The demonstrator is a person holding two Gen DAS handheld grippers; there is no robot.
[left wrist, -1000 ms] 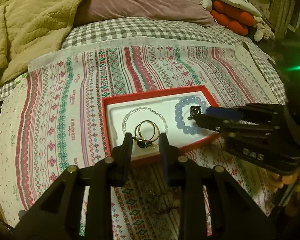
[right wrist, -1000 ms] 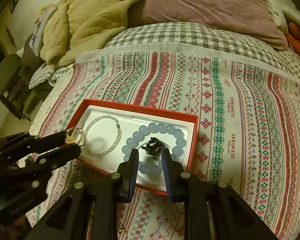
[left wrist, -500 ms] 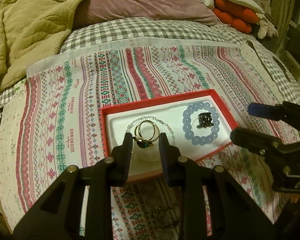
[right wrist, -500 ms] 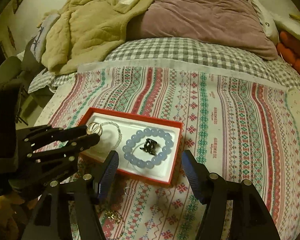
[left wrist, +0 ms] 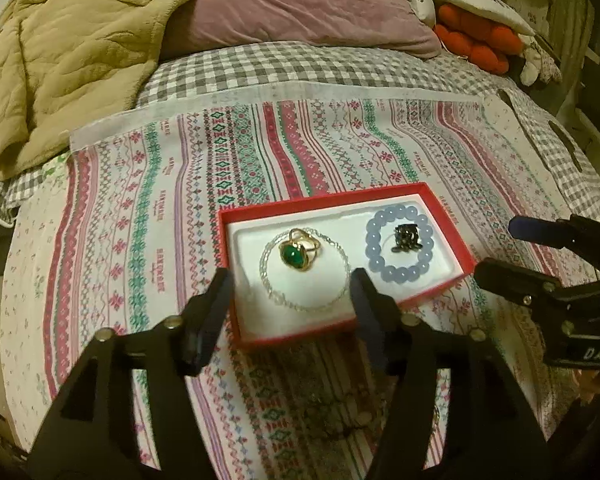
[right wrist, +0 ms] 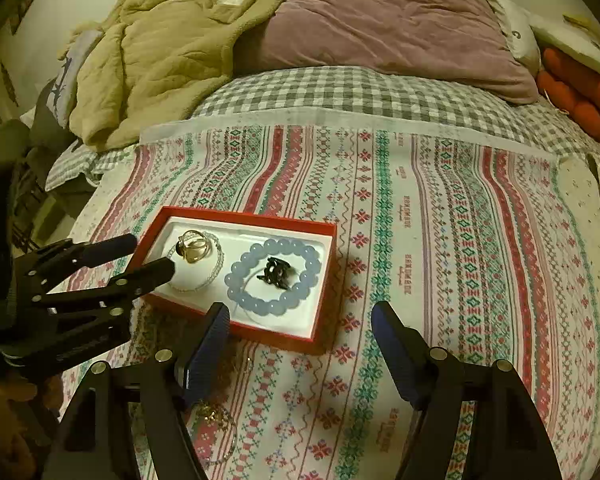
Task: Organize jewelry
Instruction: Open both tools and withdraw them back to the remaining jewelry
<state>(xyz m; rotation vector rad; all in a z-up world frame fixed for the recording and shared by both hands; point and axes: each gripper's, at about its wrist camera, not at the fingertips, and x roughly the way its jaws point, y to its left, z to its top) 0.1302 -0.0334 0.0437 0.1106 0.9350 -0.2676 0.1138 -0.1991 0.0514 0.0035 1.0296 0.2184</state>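
A red box (left wrist: 320, 202) with a white lining lies on the patterned cloth. In it a gold ring with a green stone (left wrist: 298, 255) rests inside a clear bead bracelet (left wrist: 342, 256). A dark ring (left wrist: 407, 238) rests inside a blue bead bracelet (left wrist: 374, 248). My left gripper (left wrist: 292, 294) is open and empty just in front of the box. My right gripper (right wrist: 300, 320) is open and empty at the box's near edge (right wrist: 276, 334); the gold ring (right wrist: 194, 246) and dark ring (right wrist: 275, 272) show there too.
Loose gold chain jewelry (right wrist: 216, 412) lies on the cloth in front of the box, partly under my right gripper. A tan blanket (left wrist: 68, 52), a mauve pillow (left wrist: 300, 4) and orange cushions (left wrist: 476, 40) lie at the back of the bed.
My left gripper has opened and let the gold ring drop into the box inside the clear bracelet. My right gripper let go of the dark ring and drew back, open.
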